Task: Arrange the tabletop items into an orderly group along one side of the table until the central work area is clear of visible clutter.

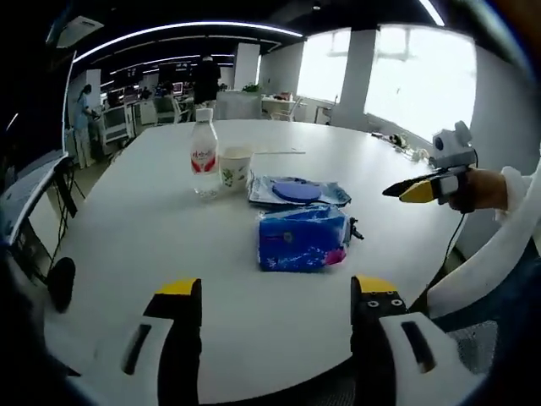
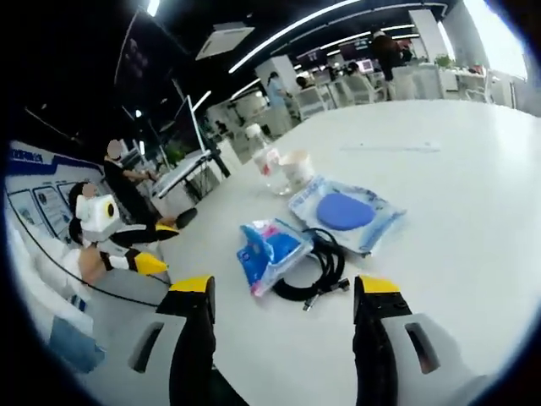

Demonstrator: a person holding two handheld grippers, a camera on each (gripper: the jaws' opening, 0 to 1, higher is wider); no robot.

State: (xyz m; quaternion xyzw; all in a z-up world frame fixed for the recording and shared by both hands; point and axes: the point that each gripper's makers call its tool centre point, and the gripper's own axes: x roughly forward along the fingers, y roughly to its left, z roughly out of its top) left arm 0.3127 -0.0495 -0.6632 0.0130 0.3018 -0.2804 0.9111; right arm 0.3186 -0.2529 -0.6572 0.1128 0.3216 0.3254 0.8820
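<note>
In the left gripper view, the left gripper hangs over the near edge of the white table, its two yellow-tipped jaws spread wide with nothing between them. Taking the blue tissue pack as the landmark, a clear pouch holding a blue disc lies just behind it, touching or nearly so; a paper cup stands farther back and to the left, with a water bottle right beside the cup on its left. A bit of black cable pokes out at the pack's right edge. Well to the right of the pack, off the table edge, the right gripper is held by a hand in a white sleeve; whether its jaws are apart cannot be told here. In the right gripper view, the right gripper has its jaws wide apart and empty, above the table. The tissue pack lies just ahead, with the coiled black cable touching its right side. The pouch with the blue disc sits beyond the cable, and the paper cup and water bottle stand farther back. The left gripper shows well left of the pack, beyond the table edge.
</note>
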